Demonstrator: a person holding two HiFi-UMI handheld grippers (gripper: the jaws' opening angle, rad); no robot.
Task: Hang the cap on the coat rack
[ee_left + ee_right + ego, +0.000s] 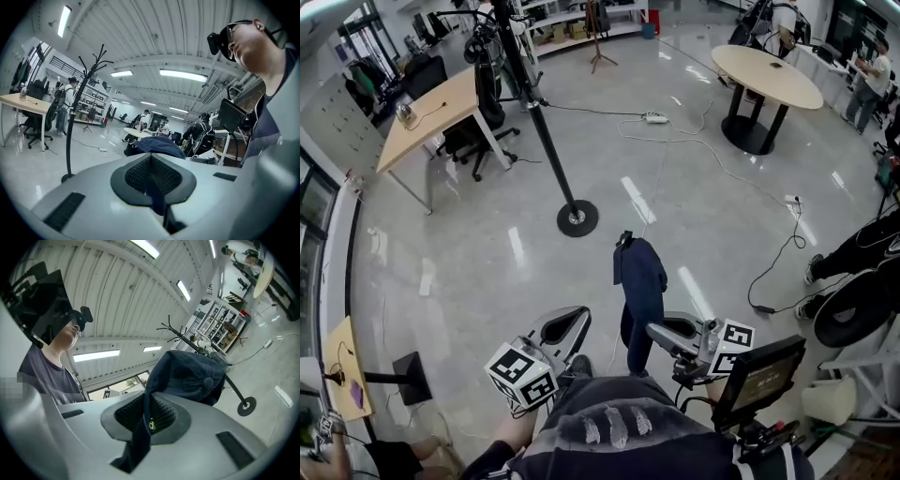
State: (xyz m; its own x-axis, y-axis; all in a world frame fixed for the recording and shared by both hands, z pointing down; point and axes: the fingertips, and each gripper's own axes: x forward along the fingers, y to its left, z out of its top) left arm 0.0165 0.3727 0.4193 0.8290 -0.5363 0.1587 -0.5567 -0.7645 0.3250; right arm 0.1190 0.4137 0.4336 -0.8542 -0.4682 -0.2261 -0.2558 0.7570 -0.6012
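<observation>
1. The right gripper (pixel 146 414) has its fingers pinching a narrow strip of the dark blue cap (pixel 192 371), apparently its back strap; the crown hangs loose beyond the fingertips
2. In the head view the cap (pixel 639 281) dangles over the floor (pixel 487 253), close in front of the person, between the right gripper (pixel 654 333) and the left gripper (pixel 572 323)
3. The left gripper (pixel 152 176) has its fingers pressed together and seems to hold nothing; the cap (pixel 157 144) shows just past them, apparently not touching
4. The coat rack (pixel 546 131) stands well apart, so hanging is not yet begun
5. Likely risk: the hold is on thin fabric alone, so a quick swing could let the cap slide out and drop
6. Likely risk: the cap hangs limp and folded, so a hook (pixel 93 61) may catch only an edge and let it fall once released
7. Likely risk: the rack is a slim pole on a small base (pixel 577 217), so a hard push could rock it
8. A white cable (pixel 675 141) trails over the floor beyond the rack, a possible snag for the feet
</observation>
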